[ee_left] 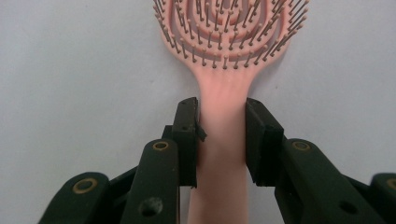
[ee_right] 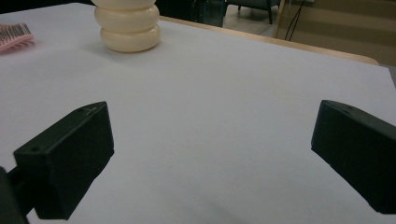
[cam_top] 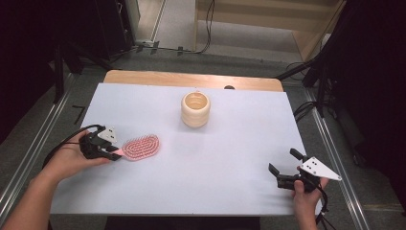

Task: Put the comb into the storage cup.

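Left gripper (ee_left: 223,135) has its jaws closed in on the handle of a pink hairbrush (ee_left: 223,84), one pad on each side of the handle, both touching it. Brush lies flat on the table, bristles up, head pointing away from the gripper. In the high view the left gripper (cam_top: 114,152) sits at the left side of the white table top (cam_top: 230,163), with the hairbrush (cam_top: 141,147) head just to its right. The left hand (cam_top: 72,158) wraps the gripper body, forearm coming in from the bottom left corner.

Right gripper (ee_right: 210,154) has its jaws wide apart with nothing between them, just bare table surface. In the high view the right gripper (cam_top: 283,166) is near the right front edge of the table, low over the table; contact can't be told. It is held by the right hand (cam_top: 306,191), grey plate on top. Well apart from the brush.

Cream ribbed cup (cam_top: 195,109) stands upright toward the back middle of the table, apart from both grippers. The right gripper view shows its stacked-ring base (ee_right: 127,25) at top left, with an edge of the brush (ee_right: 14,35) at far left.

Wooden table edge (cam_top: 191,78) shows past the white top; cables (cam_top: 210,28) on the floor behind.
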A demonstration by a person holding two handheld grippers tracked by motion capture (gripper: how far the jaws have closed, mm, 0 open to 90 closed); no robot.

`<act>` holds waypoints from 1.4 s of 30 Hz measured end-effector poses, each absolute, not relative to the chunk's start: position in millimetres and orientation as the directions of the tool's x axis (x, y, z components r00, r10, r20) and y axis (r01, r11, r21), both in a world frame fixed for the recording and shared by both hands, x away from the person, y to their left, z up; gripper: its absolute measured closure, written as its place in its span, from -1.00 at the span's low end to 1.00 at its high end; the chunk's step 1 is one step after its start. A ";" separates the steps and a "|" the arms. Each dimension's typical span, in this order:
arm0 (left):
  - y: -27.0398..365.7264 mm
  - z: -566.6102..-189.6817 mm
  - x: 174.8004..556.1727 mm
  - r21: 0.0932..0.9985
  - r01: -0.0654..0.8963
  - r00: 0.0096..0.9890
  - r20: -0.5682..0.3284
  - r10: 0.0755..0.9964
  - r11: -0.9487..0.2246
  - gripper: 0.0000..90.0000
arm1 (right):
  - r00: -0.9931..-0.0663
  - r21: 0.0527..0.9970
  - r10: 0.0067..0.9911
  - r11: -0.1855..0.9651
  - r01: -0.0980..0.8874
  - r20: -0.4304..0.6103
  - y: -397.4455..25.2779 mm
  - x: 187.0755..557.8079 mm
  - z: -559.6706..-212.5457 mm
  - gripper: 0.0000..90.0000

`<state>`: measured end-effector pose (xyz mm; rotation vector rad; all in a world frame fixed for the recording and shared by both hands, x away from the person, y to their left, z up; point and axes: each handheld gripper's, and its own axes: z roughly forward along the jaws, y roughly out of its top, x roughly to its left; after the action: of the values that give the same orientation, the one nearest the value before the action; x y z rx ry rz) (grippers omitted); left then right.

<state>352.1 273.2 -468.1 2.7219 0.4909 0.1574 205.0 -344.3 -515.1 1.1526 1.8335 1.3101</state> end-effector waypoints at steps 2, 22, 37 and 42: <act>274.8 -468.7 351.9 0.392 0.323 0.930 0.039 0.367 -0.861 0.55 | -0.442 0.943 0.897 0.133 0.304 0.015 -344.2 204.9 -515.0 -1.00; 279.3 -462.5 348.8 0.483 0.322 0.915 0.062 0.399 -0.814 0.56 | -0.440 0.943 0.898 0.133 0.304 0.015 -344.2 204.8 -515.1 -1.00; 265.8 -468.4 347.2 0.447 0.345 0.903 0.079 0.421 -0.825 0.29 | -0.441 0.943 0.898 0.135 0.305 0.014 -343.9 204.9 -515.1 -1.00; 259.0 -470.6 350.5 0.392 0.367 0.901 0.076 0.427 -0.844 0.33 | -0.440 0.942 0.898 0.135 0.306 0.014 -343.9 204.9 -515.1 -1.00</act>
<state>350.5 259.0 -470.6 2.6930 0.5841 0.2263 204.9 -343.9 -515.1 1.1559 1.8338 1.3078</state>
